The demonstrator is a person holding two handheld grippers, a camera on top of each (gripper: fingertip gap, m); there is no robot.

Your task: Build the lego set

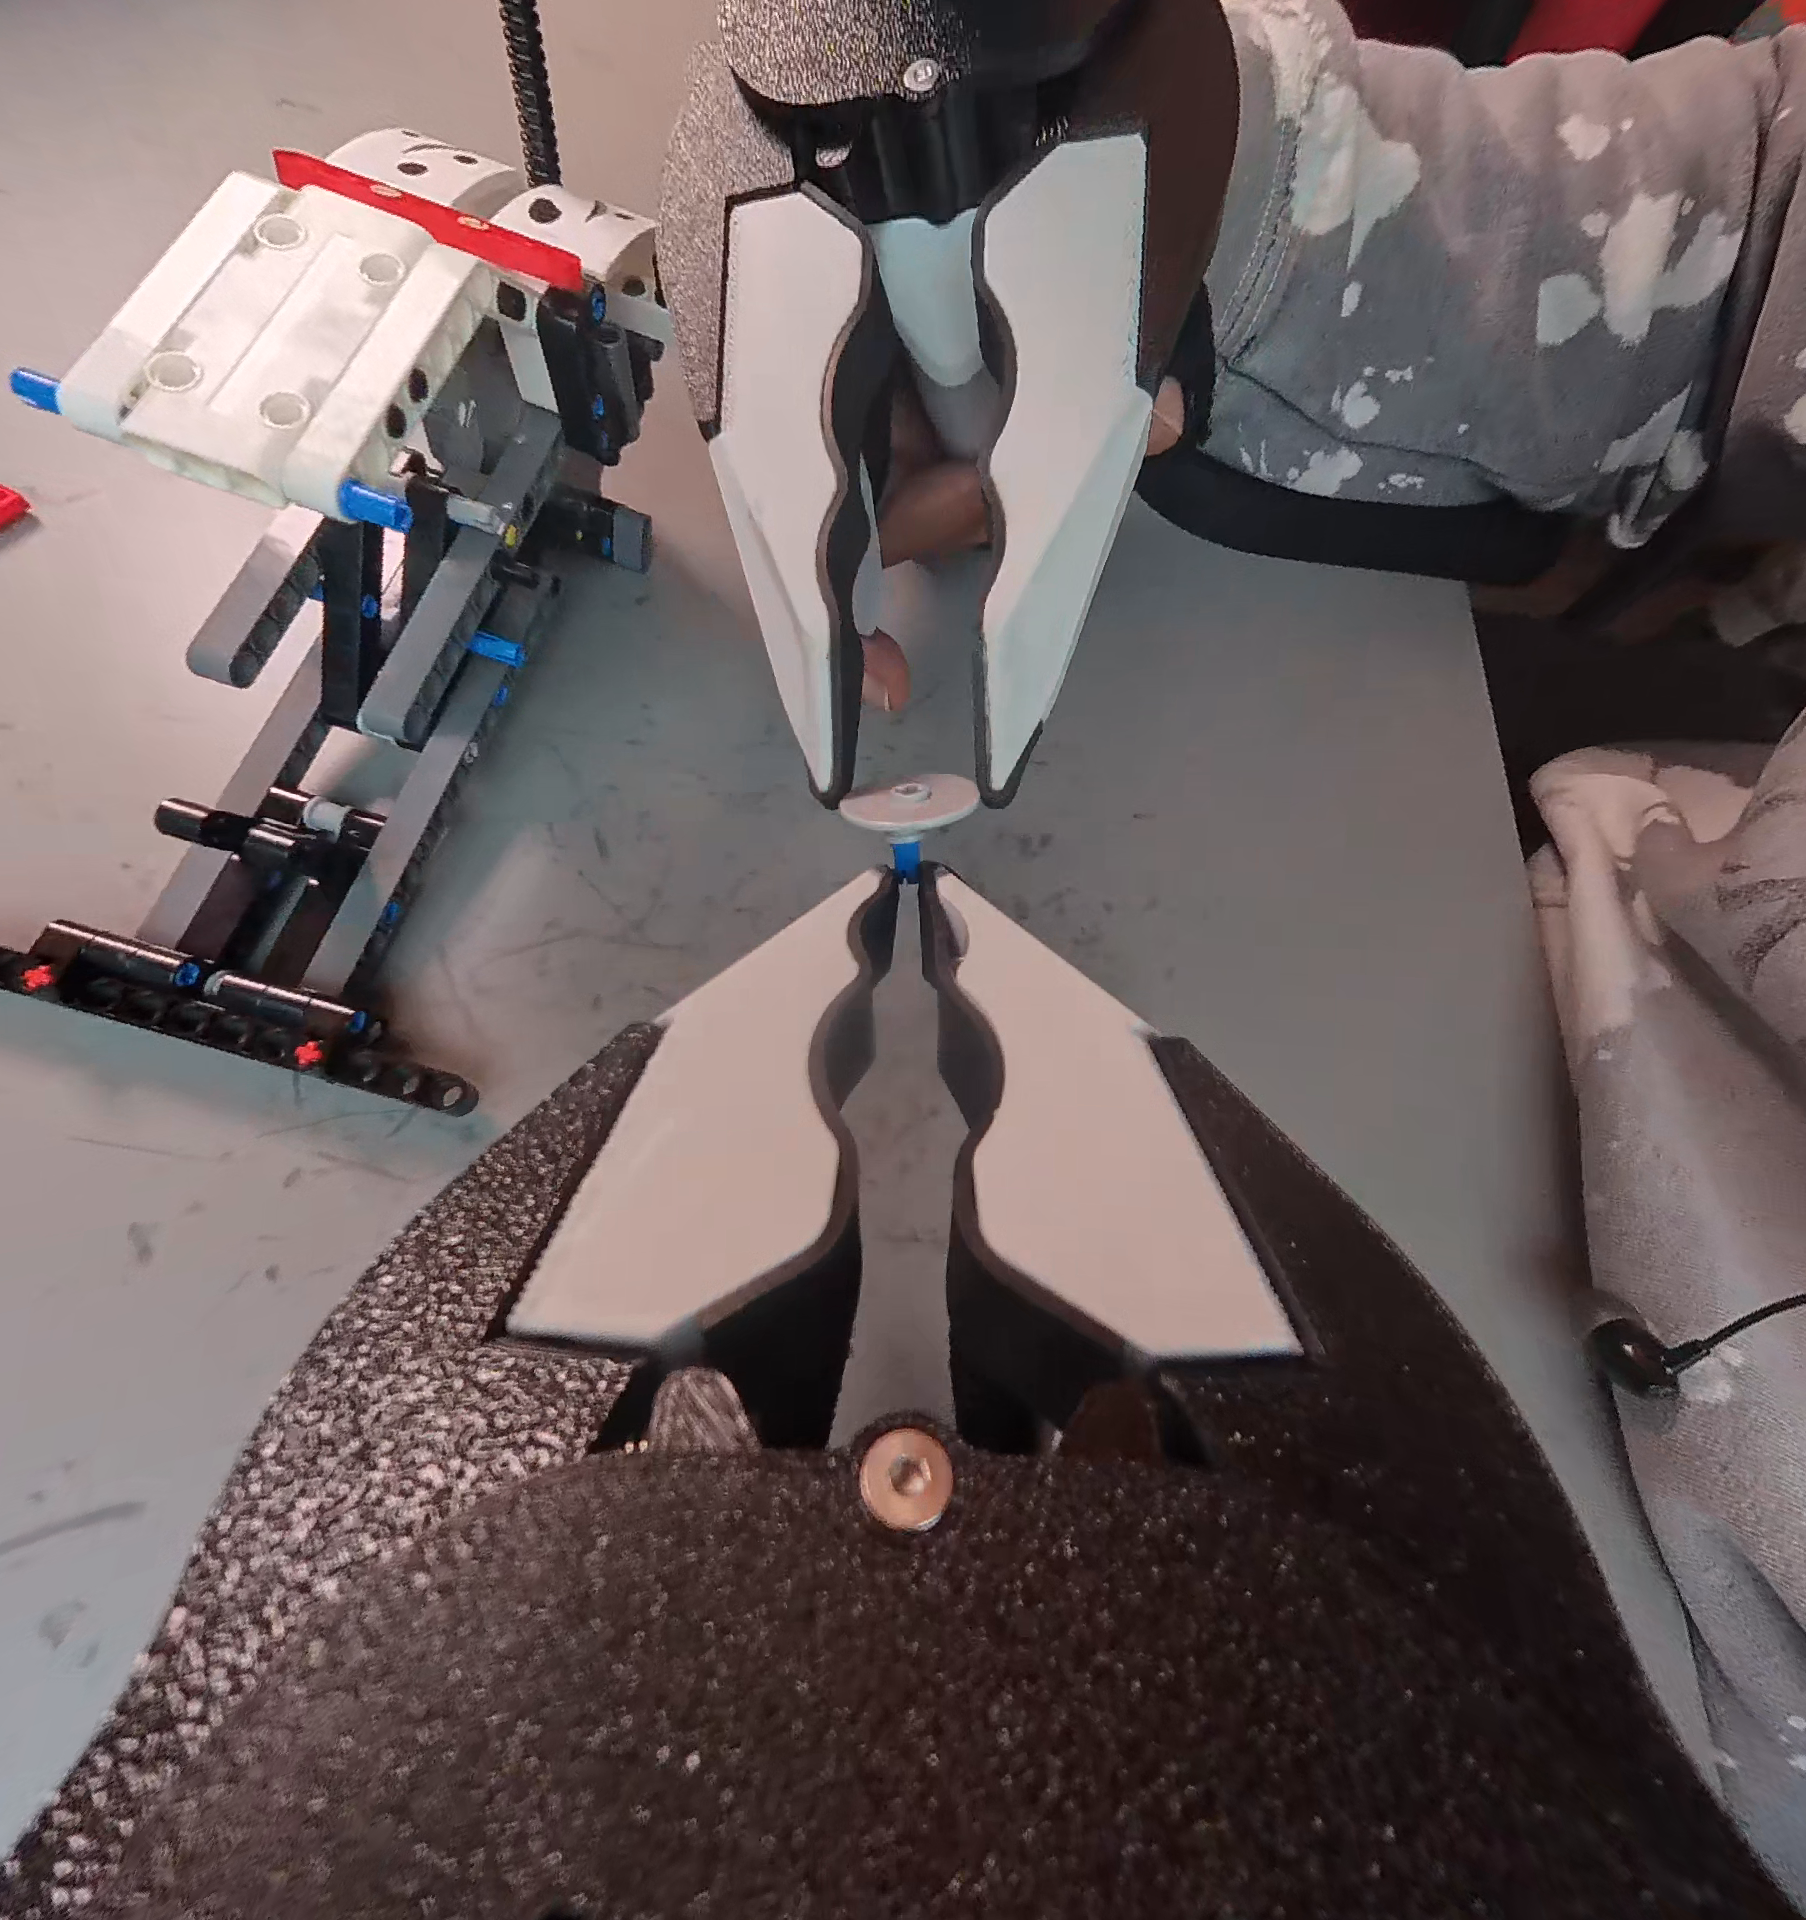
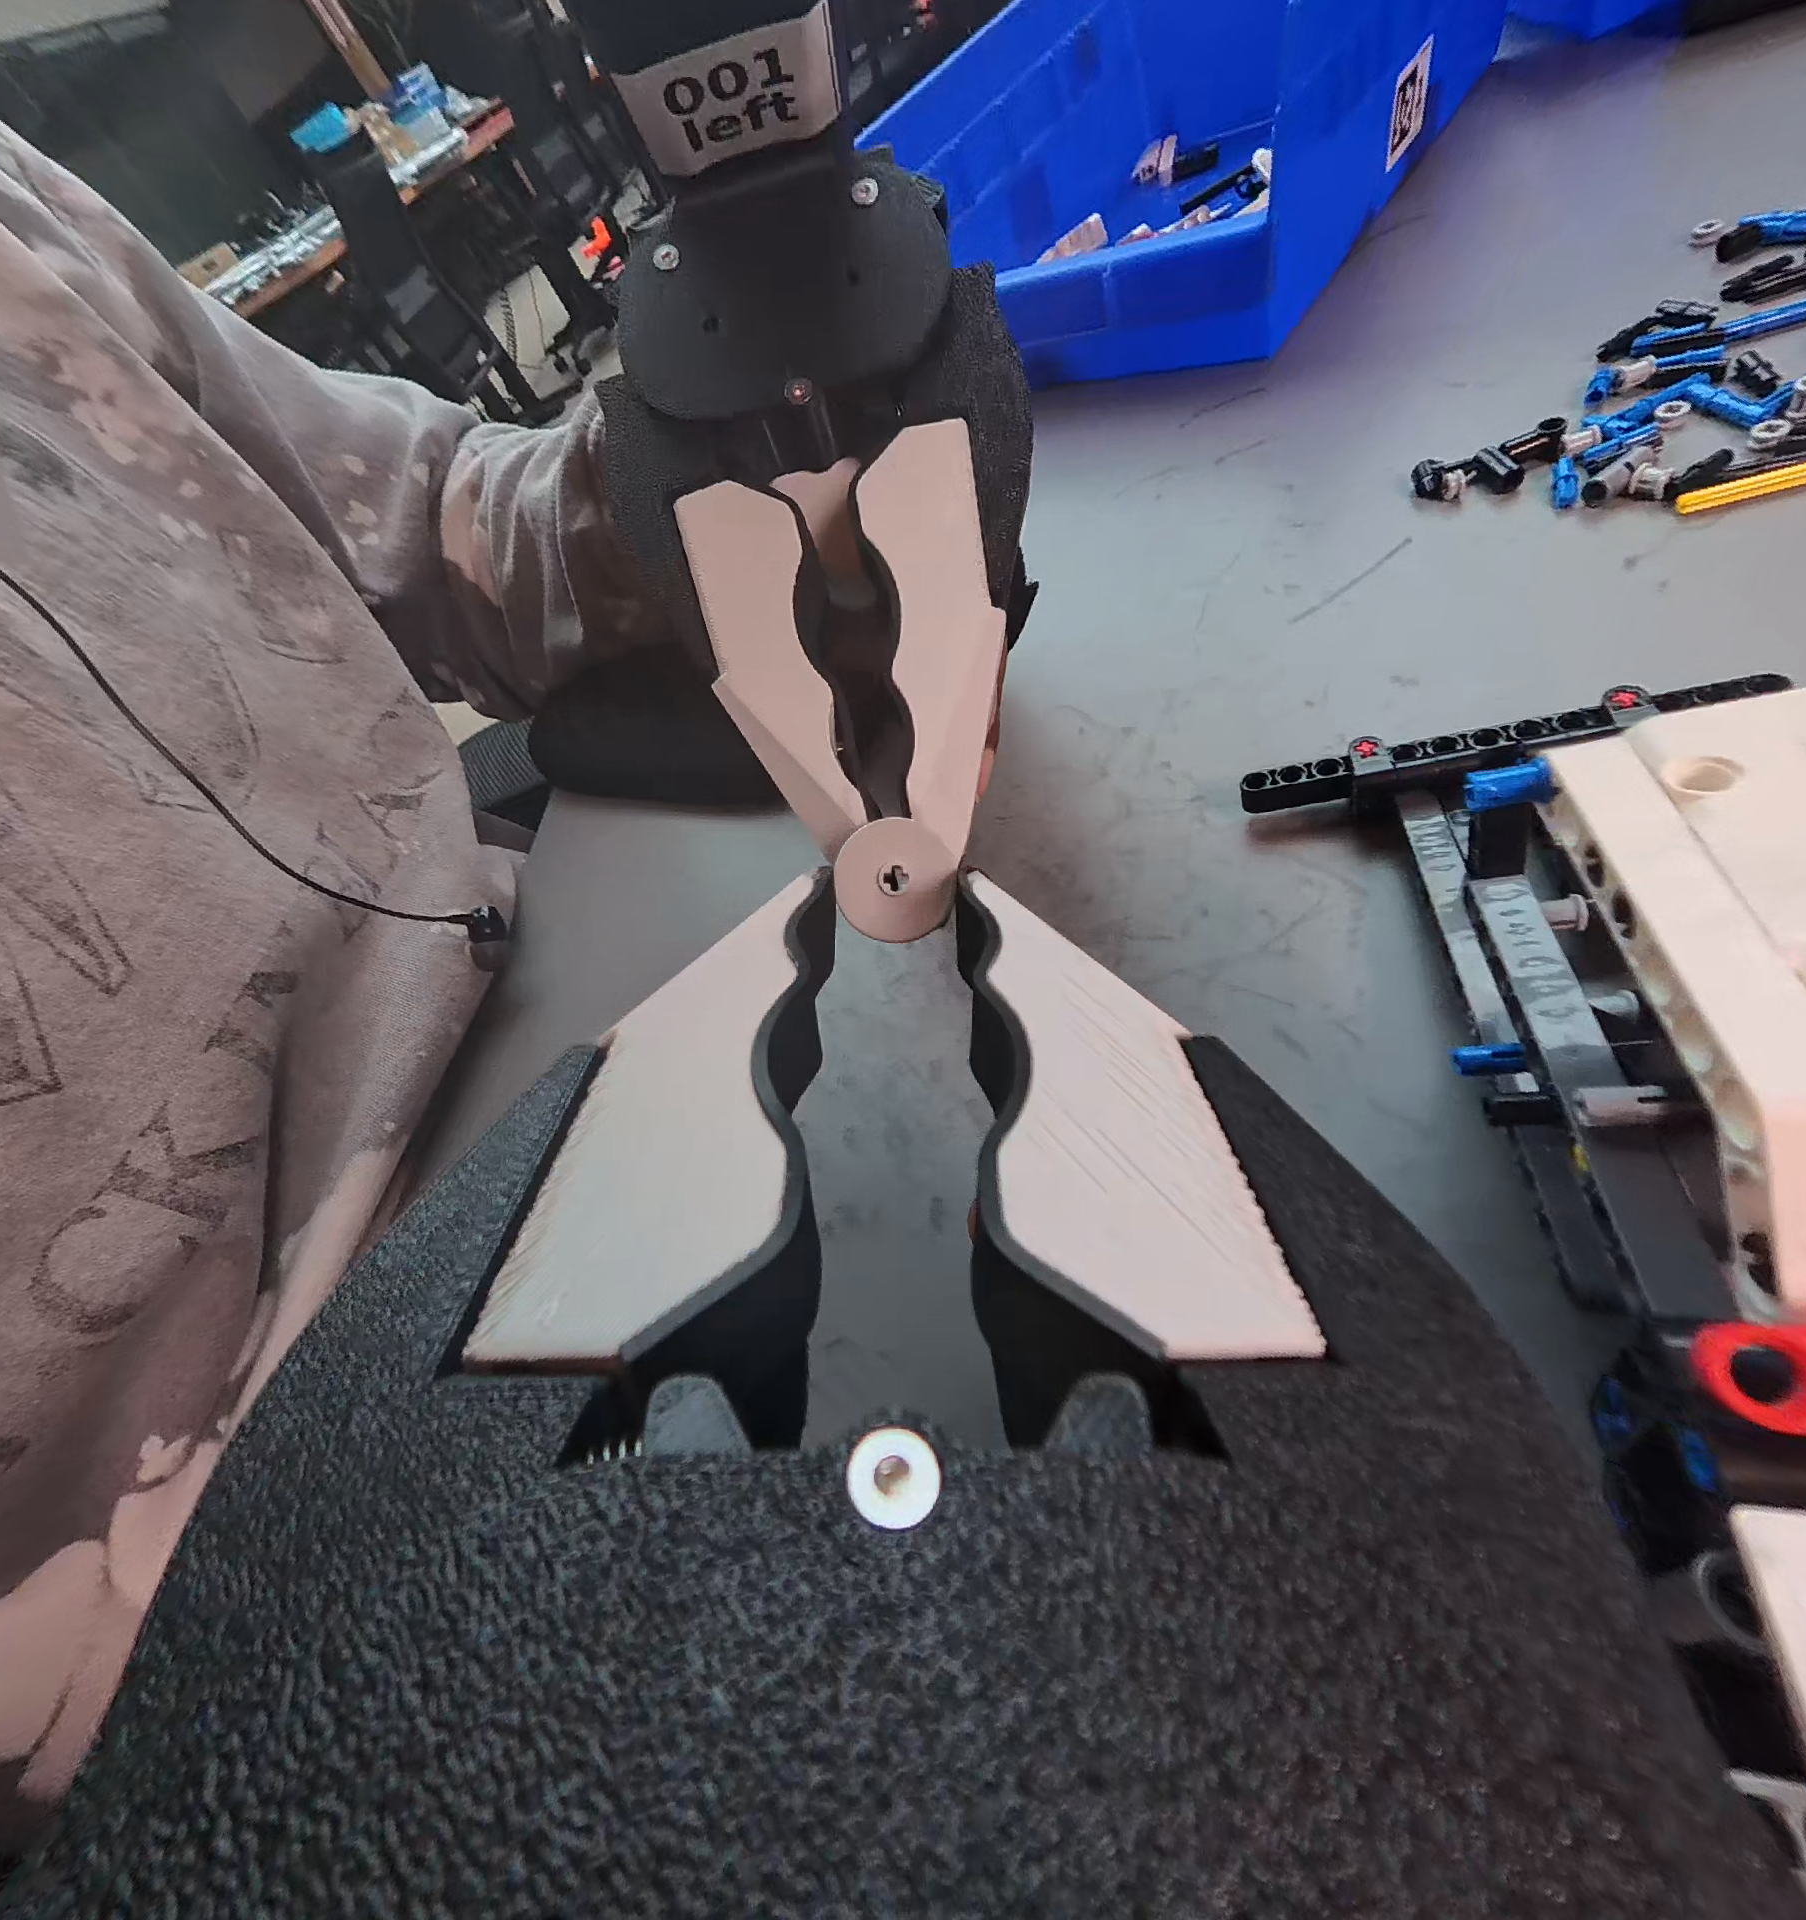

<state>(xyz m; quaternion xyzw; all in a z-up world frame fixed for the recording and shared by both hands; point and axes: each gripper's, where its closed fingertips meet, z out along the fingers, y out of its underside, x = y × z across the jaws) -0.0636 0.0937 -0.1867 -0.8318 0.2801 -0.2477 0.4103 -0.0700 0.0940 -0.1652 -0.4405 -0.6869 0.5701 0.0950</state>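
Tools meet tip to tip: left tool (image 1: 907,878) pinches blue pin (image 1: 906,854), right tool (image 2: 894,883) clamps grey disc (image 2: 896,881), half-built model (image 1: 359,582) beside.

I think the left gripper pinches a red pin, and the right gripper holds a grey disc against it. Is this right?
Not quite: the pin is blue, not red, as the left wrist view shows. The rest holds: the left gripper pinches it, and the right gripper holds the grey disc against it.
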